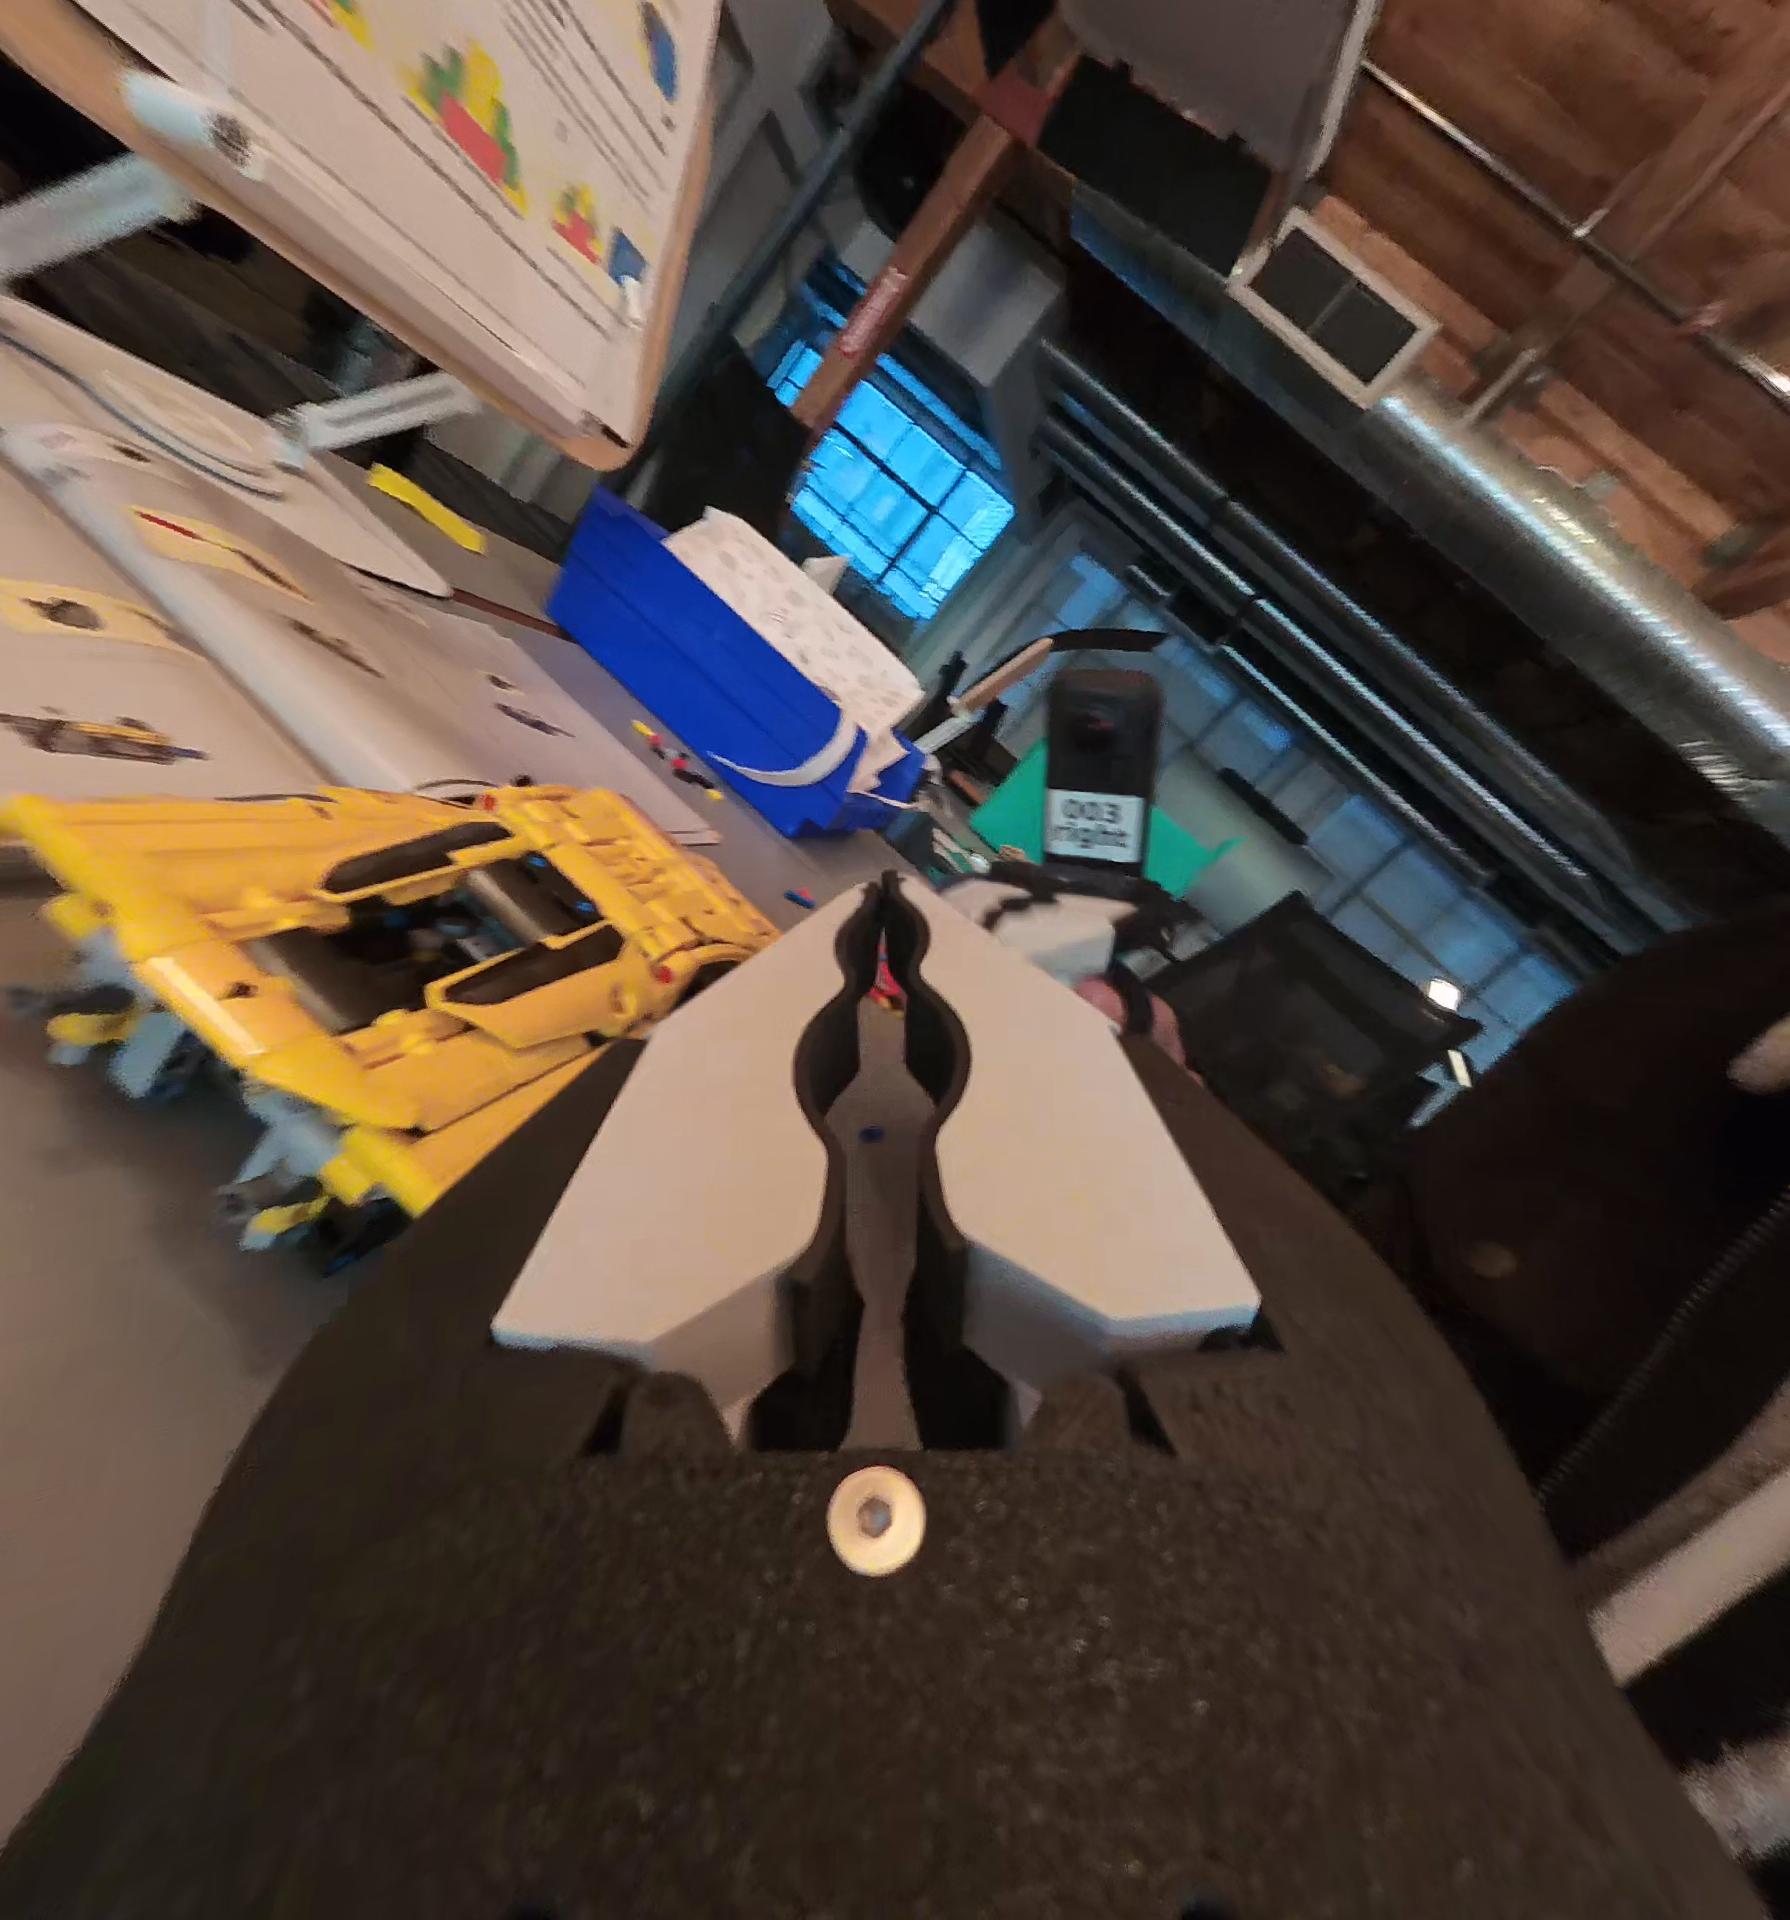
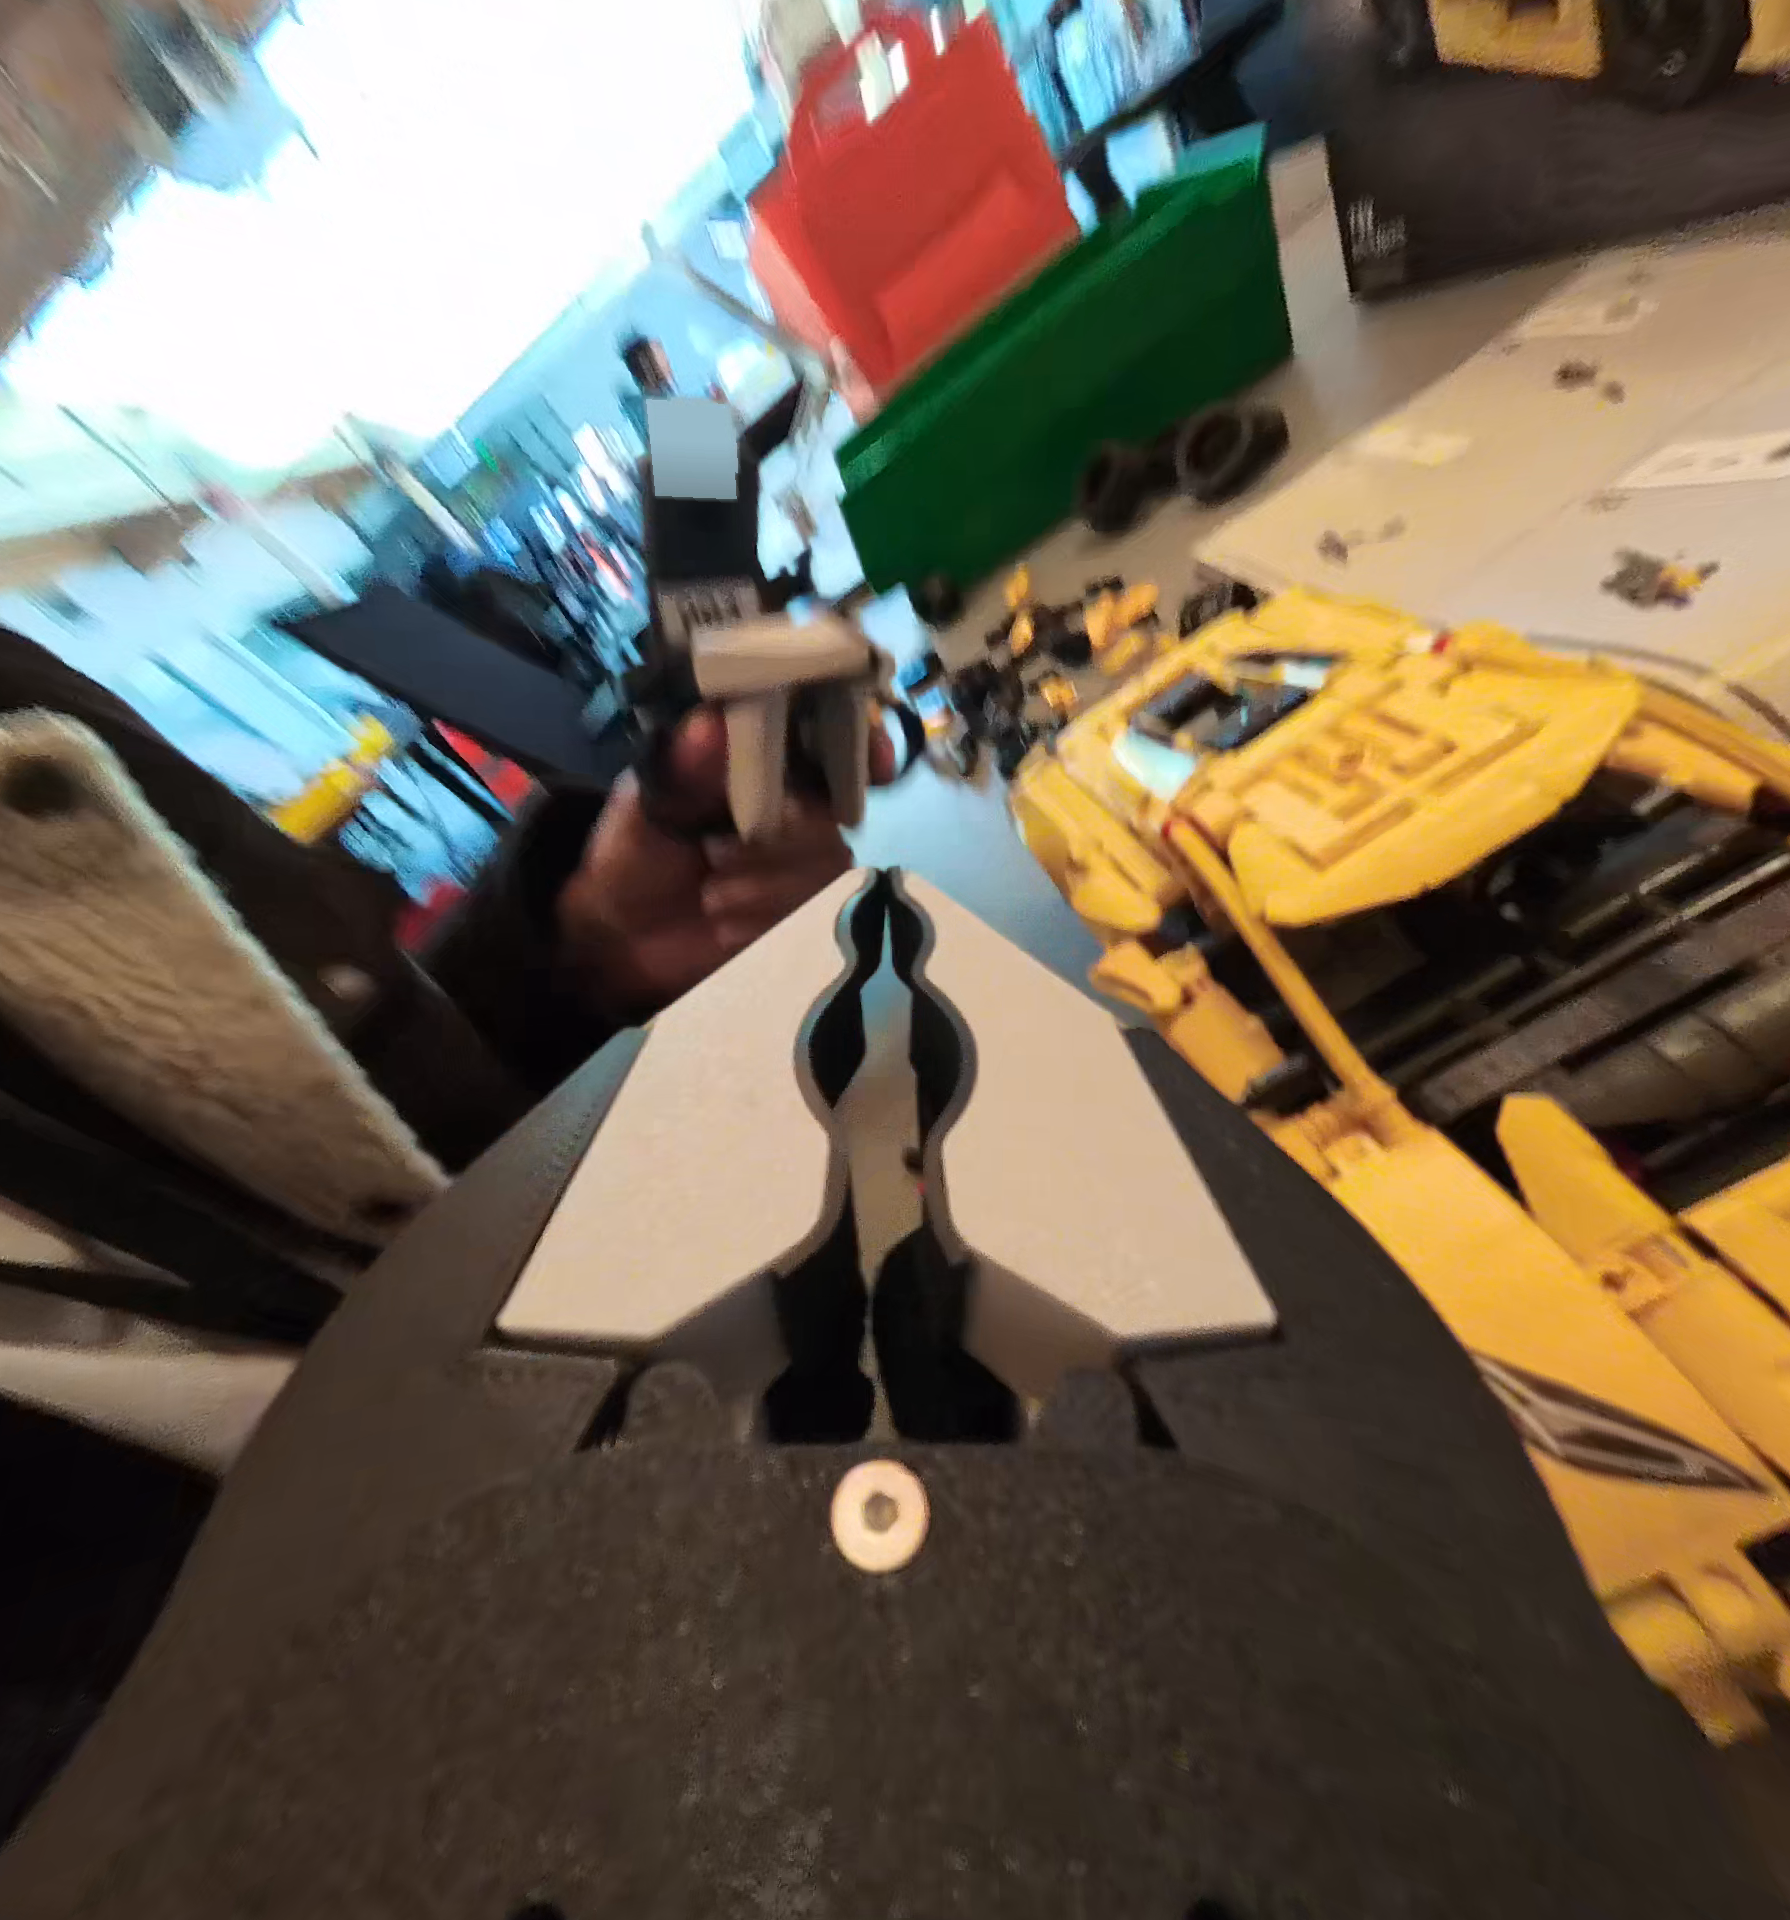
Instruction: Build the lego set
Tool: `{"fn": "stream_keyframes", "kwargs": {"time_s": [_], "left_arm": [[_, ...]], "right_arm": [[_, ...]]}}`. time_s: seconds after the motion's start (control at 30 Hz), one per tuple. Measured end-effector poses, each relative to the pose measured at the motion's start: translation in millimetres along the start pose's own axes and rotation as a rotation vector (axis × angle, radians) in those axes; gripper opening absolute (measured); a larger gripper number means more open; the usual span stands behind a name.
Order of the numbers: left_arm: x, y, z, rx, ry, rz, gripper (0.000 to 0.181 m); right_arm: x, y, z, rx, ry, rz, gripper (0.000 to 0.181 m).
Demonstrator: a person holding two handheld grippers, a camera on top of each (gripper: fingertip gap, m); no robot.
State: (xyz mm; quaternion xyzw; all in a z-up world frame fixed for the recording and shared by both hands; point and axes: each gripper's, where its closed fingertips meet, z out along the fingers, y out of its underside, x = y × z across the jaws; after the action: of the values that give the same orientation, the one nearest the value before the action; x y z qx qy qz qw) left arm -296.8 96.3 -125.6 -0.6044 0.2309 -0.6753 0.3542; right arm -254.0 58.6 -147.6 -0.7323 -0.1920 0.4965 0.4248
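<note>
The yellow lego car (image 1: 403,956) lies on the grey table (image 1: 70,1351), left of my left gripper (image 1: 886,899). The left gripper is shut and held above the table; I cannot make out a piece between its tips. In the right wrist view the car (image 2: 1390,831) is at the right, with its black inner frame showing. My right gripper (image 2: 886,894) is shut, with nothing visible in it. The two grippers face each other: the right one shows in the left wrist view (image 1: 1067,914), the left one in the right wrist view (image 2: 797,727), held by a hand (image 2: 693,904).
A blue bin (image 1: 704,665) with white paper and an instruction board (image 1: 455,156) stand behind the car. In the right wrist view there are a green bin (image 2: 1067,364), a red bin (image 2: 912,208), black tyres (image 2: 1182,457), loose small pieces (image 2: 1057,644) and a dark box (image 2: 1545,156). About 7 centimeters separates my left fingertips from my right.
</note>
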Motion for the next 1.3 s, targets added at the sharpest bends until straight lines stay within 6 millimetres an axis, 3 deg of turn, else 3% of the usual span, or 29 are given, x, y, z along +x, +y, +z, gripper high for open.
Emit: {"fn": "stream_keyframes", "kwargs": {"time_s": [0.07,0.13,0.2,0.27,0.4,0.6,0.83,0.9,1.0,1.13,1.3], "left_arm": [[-10,-3,-4,0.006,-0.059,0.018,0.000],[-14,-4,-5,0.008,-0.082,0.016,0.000],[-15,-1,-3,-0.006,-0.076,0.010,0.001],[-14,3,-2,-0.034,-0.070,0.018,0.001],[-23,14,-5,-0.145,-0.127,0.099,0.004],[-23,16,-5,-0.158,-0.127,0.105,0.005],[-22,17,-5,-0.151,-0.109,0.080,0.005],[-20,19,-4,-0.159,-0.094,0.068,0.006],[-15,28,-1,-0.207,-0.053,0.032,0.008],[-18,45,2,-0.301,-0.038,-0.024,0.033],[4,79,8,-0.477,0.104,-0.113,0.041]], "right_arm": [[4,41,5,-0.241,0.073,-0.139,0.013],[22,82,5,-0.460,0.196,-0.319,0.023],[26,105,8,-0.565,0.209,-0.398,0.029],[18,113,13,-0.603,0.147,-0.382,0.032],[13,113,17,-0.590,0.132,-0.414,0.032],[6,119,32,-0.602,0.123,-0.466,0.033],[12,119,22,-0.609,0.164,-0.516,0.026],[13,119,24,-0.620,0.173,-0.560,0.016],[14,117,28,-0.624,0.183,-0.671,0.015],[14,97,22,-0.562,0.195,-0.863,0.015],[3,69,16,-0.422,0.205,-1.087,0.015]]}}
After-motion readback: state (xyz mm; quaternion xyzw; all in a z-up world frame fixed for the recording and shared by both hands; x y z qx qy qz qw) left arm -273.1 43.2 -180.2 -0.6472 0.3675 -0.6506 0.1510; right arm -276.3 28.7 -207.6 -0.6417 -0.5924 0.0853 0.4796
